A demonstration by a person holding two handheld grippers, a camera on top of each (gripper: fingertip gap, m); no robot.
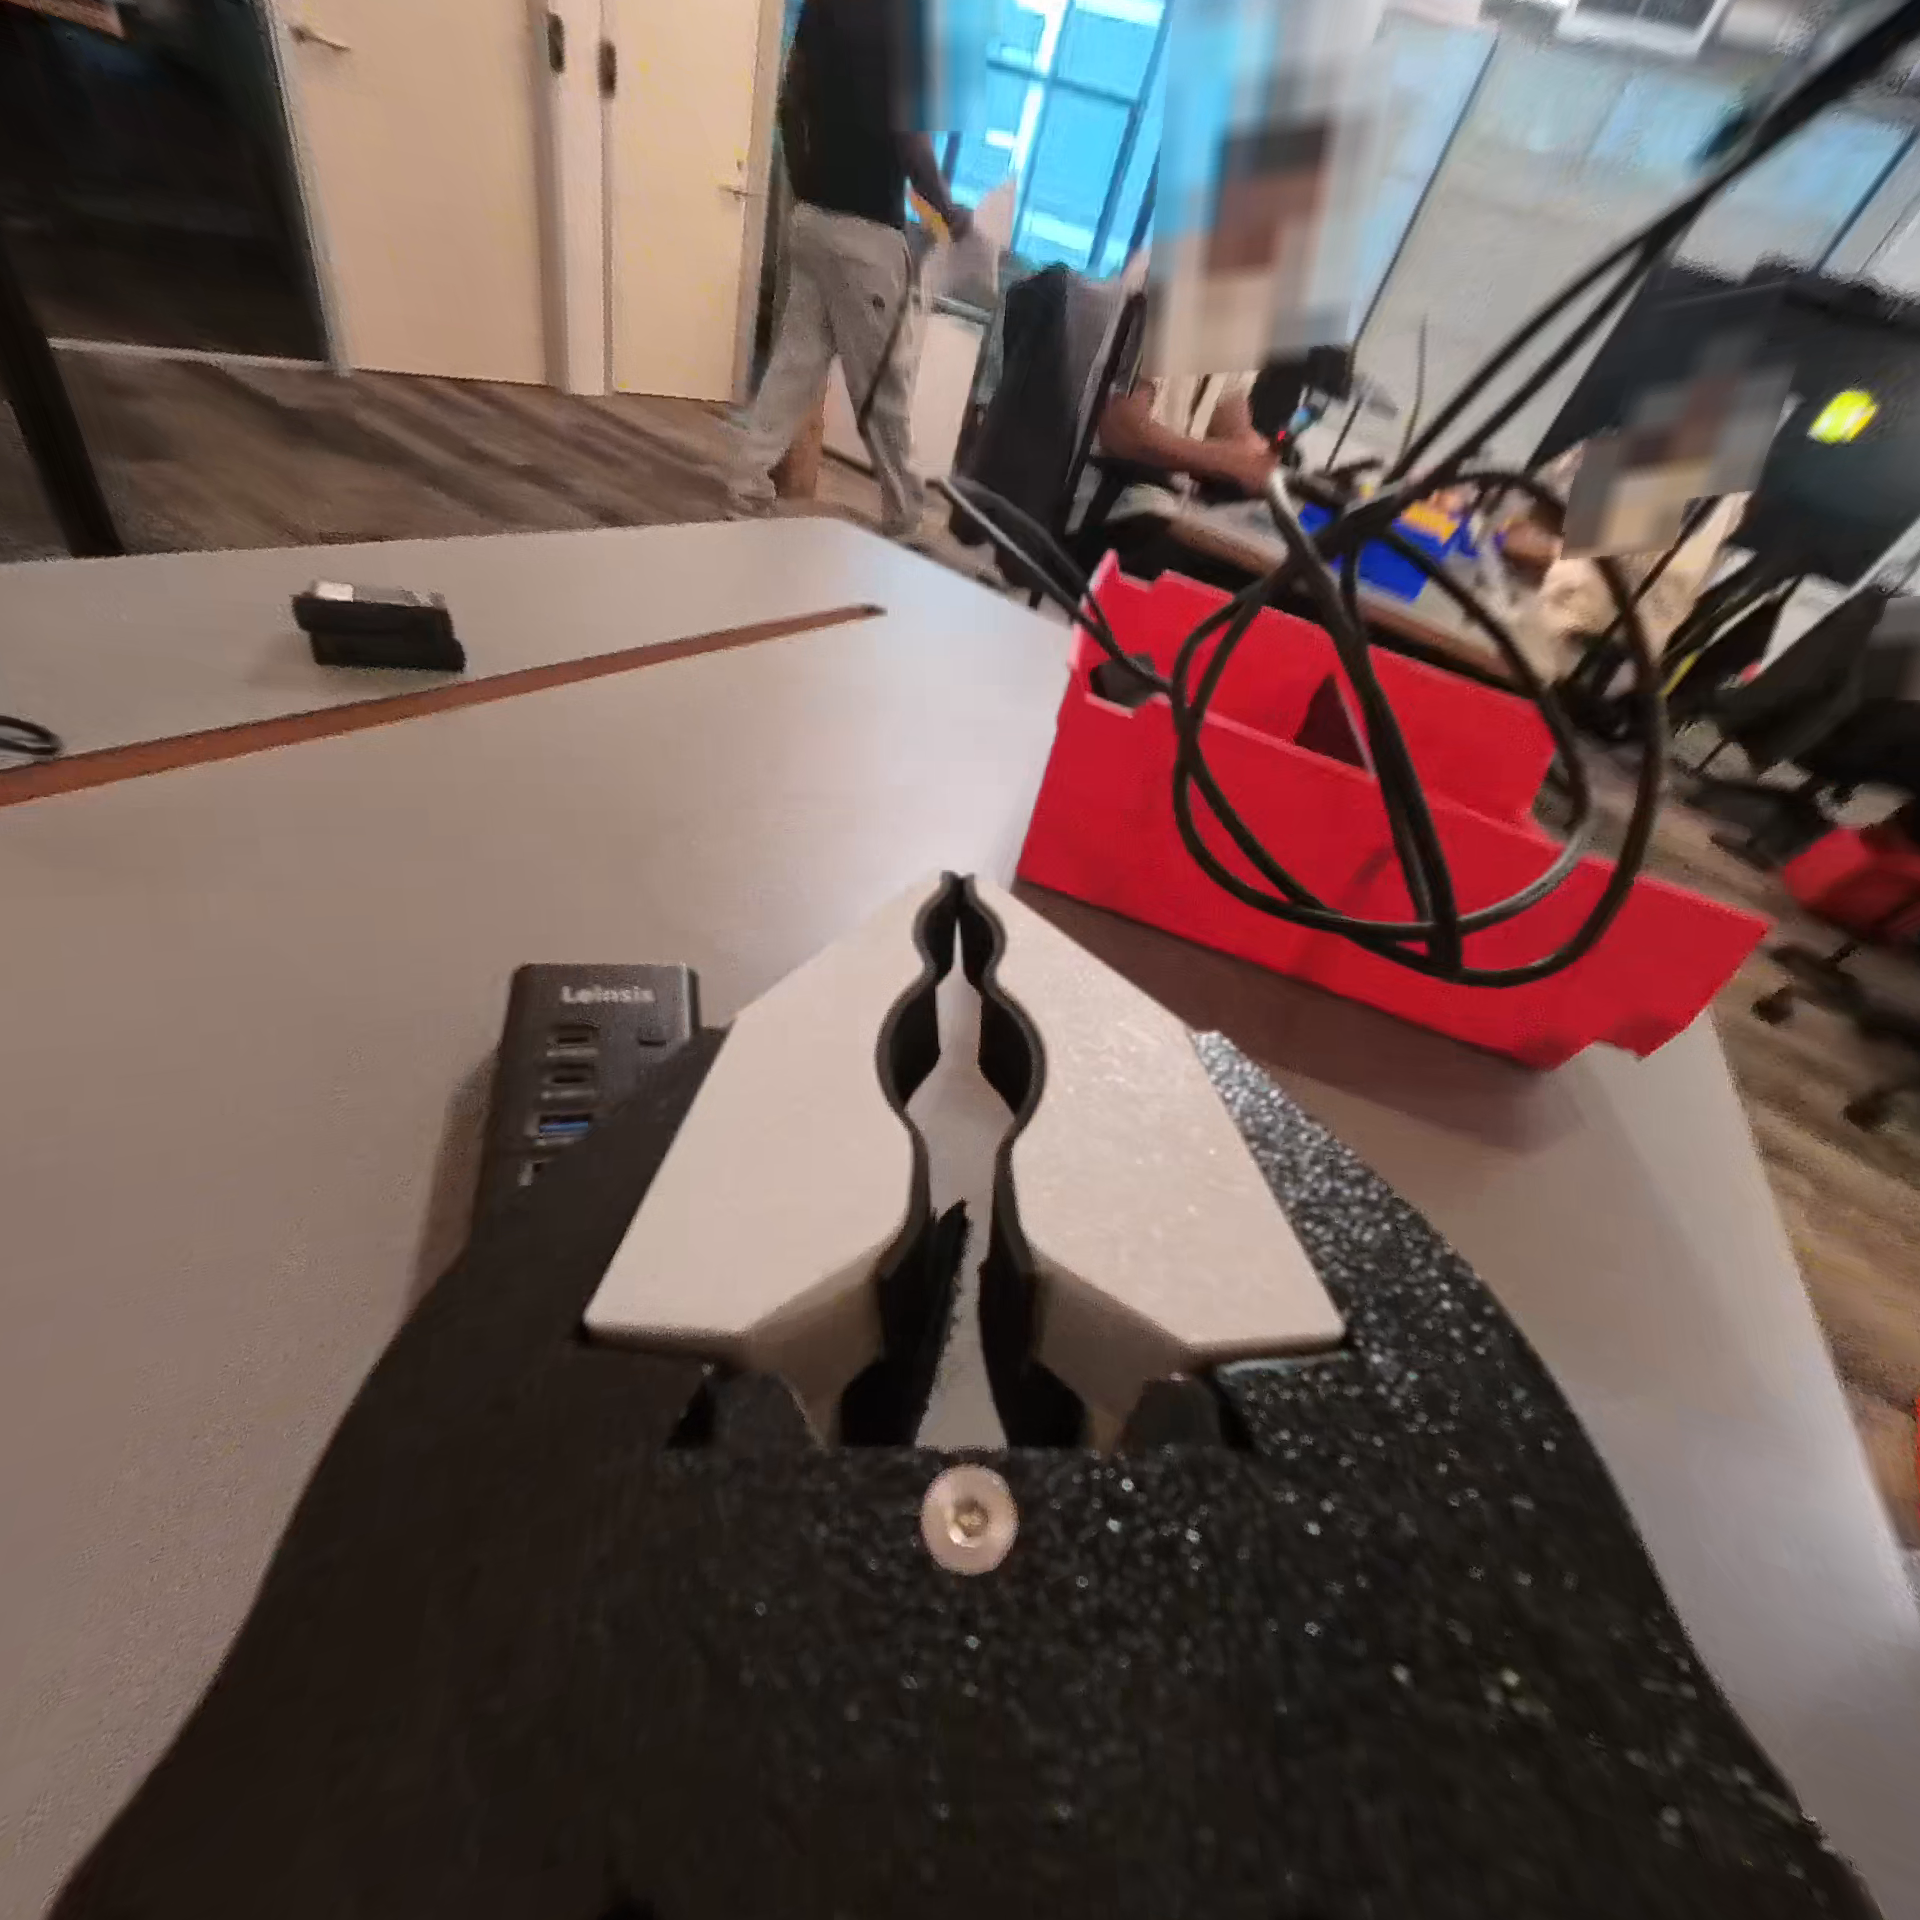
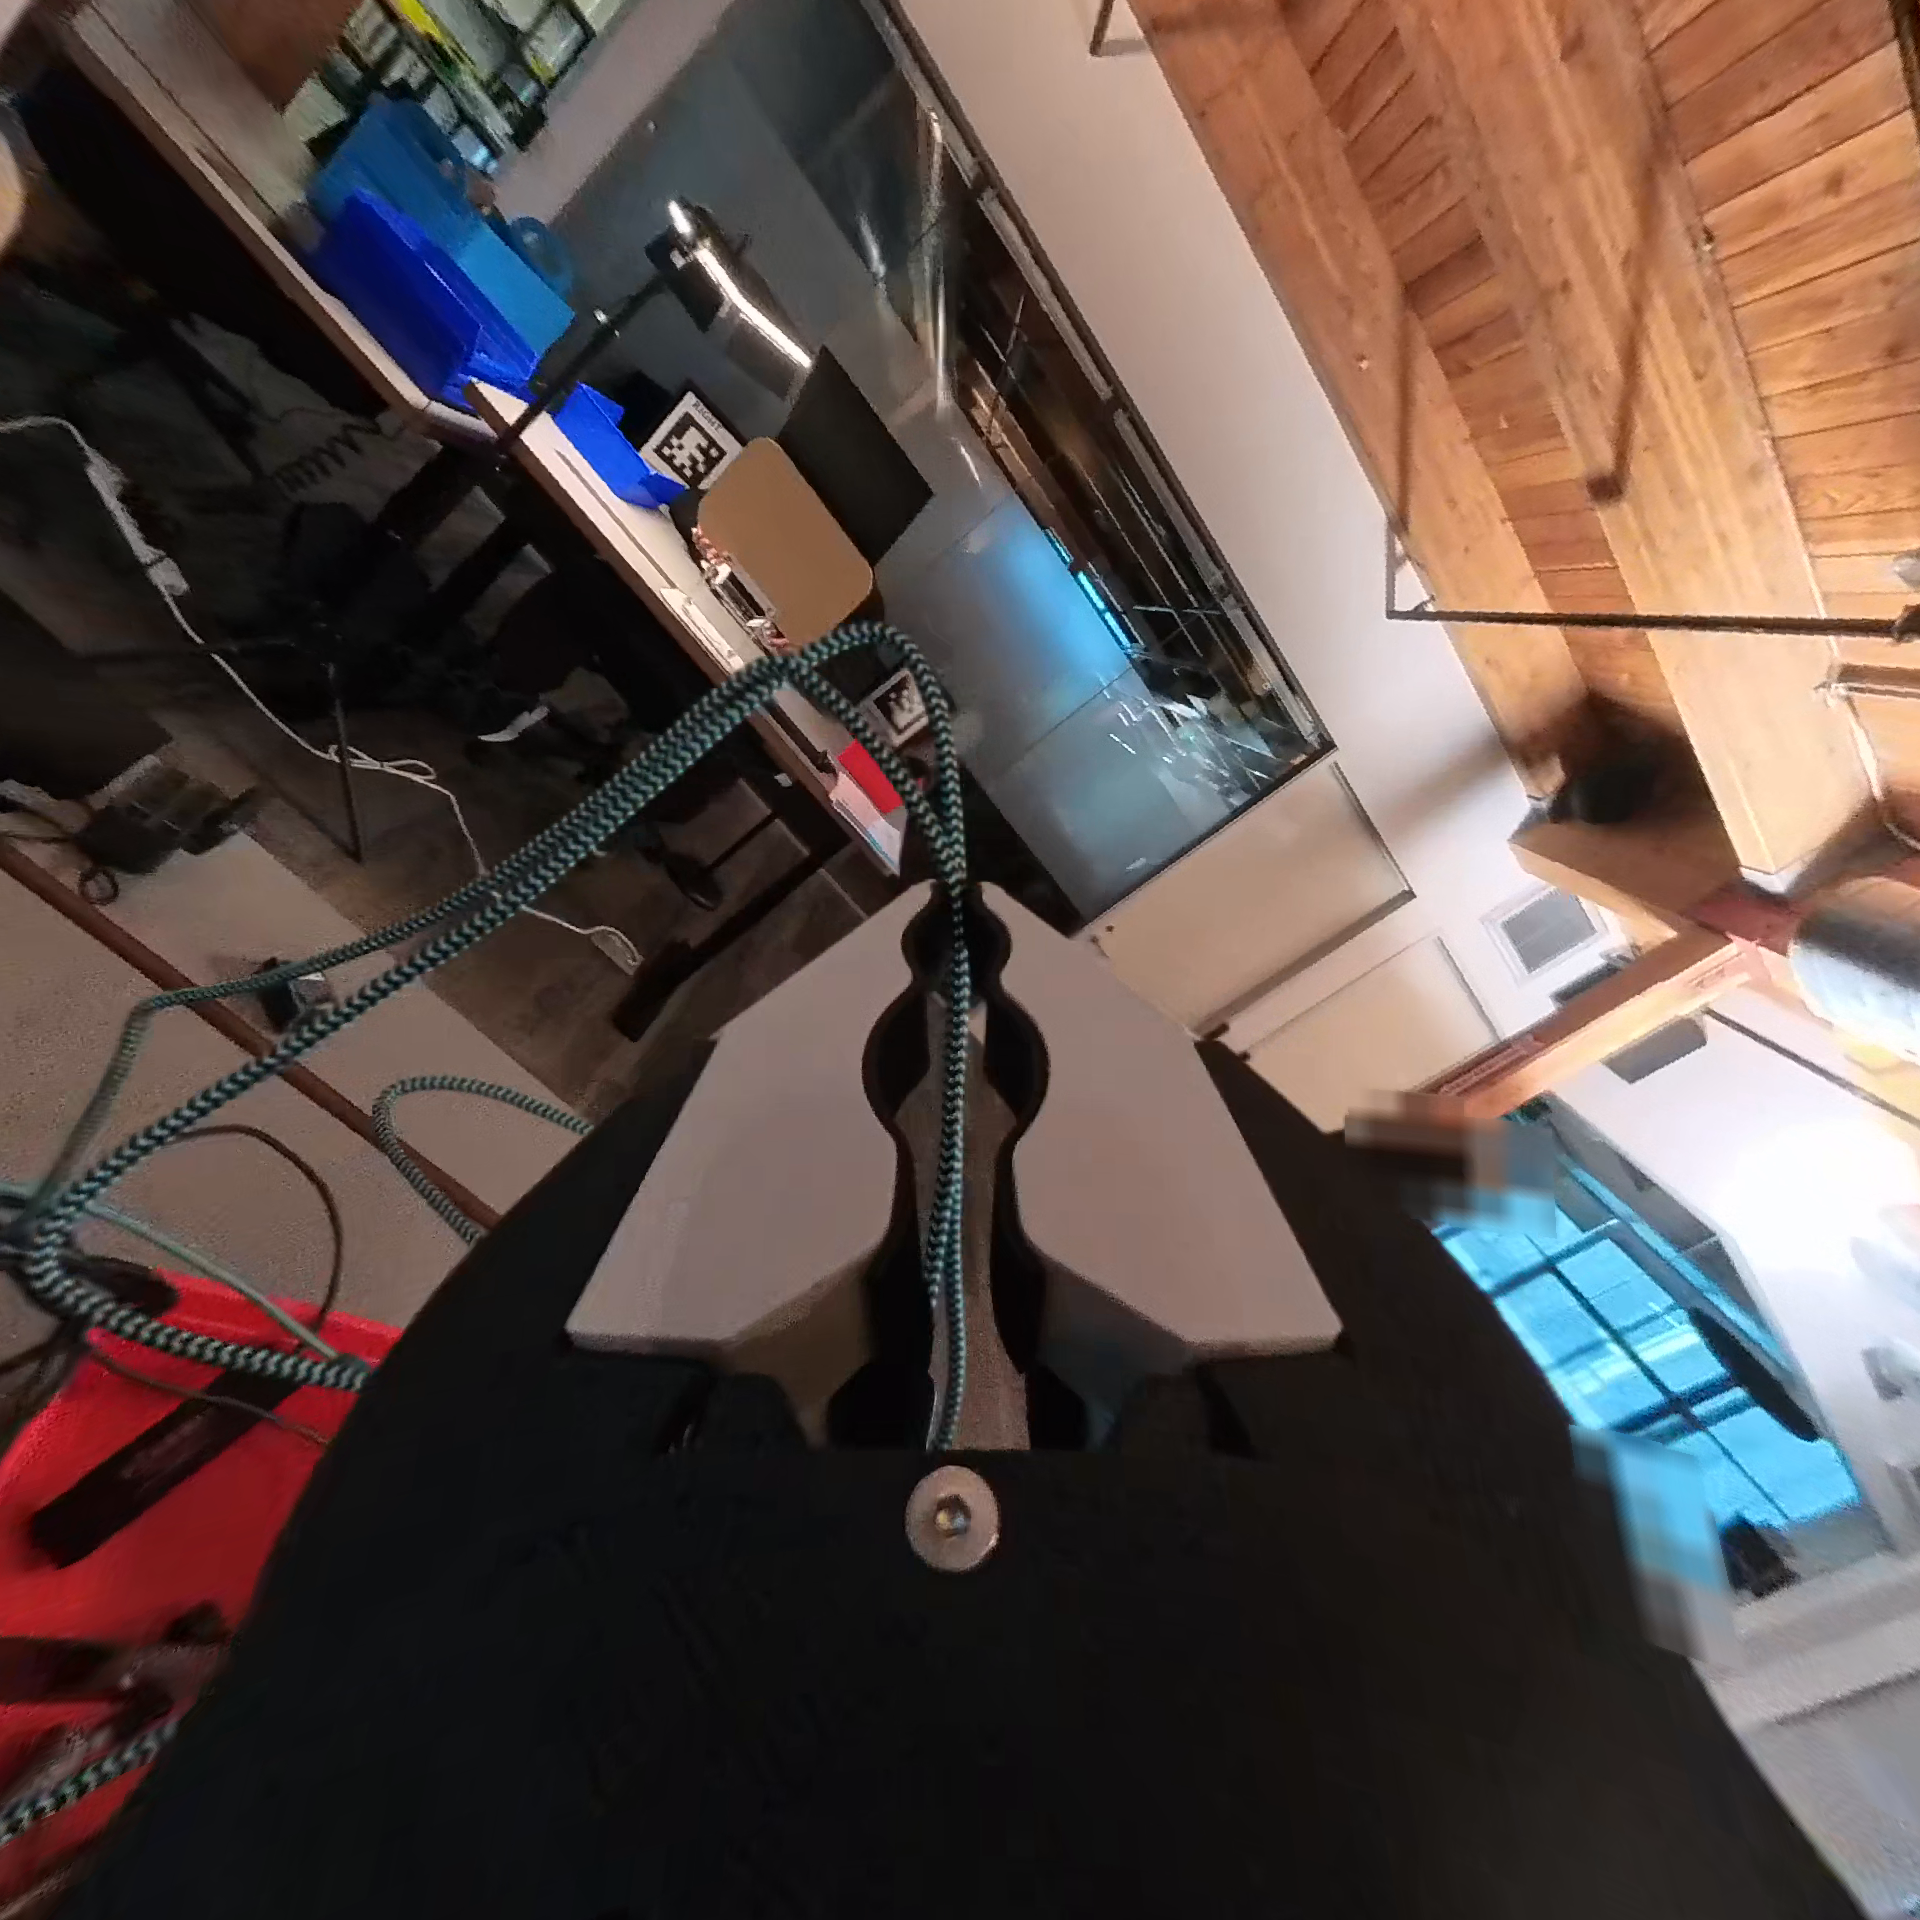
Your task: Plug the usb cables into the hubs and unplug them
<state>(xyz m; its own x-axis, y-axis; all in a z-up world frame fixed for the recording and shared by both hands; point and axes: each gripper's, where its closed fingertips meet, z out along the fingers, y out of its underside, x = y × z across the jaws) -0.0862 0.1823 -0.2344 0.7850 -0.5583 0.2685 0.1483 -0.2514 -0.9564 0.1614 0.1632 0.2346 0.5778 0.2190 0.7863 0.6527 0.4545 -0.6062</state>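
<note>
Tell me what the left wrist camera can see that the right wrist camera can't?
Only the left wrist view shows the black hub lying on the grey table beside the shut, empty left gripper, and a bundle of black cables hanging in the air. Only the right wrist view shows the teal braided cable pinched in the right gripper, and the wooden ceiling. Both show the red bin.

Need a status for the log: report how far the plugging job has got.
Done: nothing visibly plugged; the black rectangular hub's visible ports look empty. In hand: right gripper shut on the teal-and-black braided cable. Left: finding its plug, inserting, unplugging; left gripper is shut, empty.
</note>
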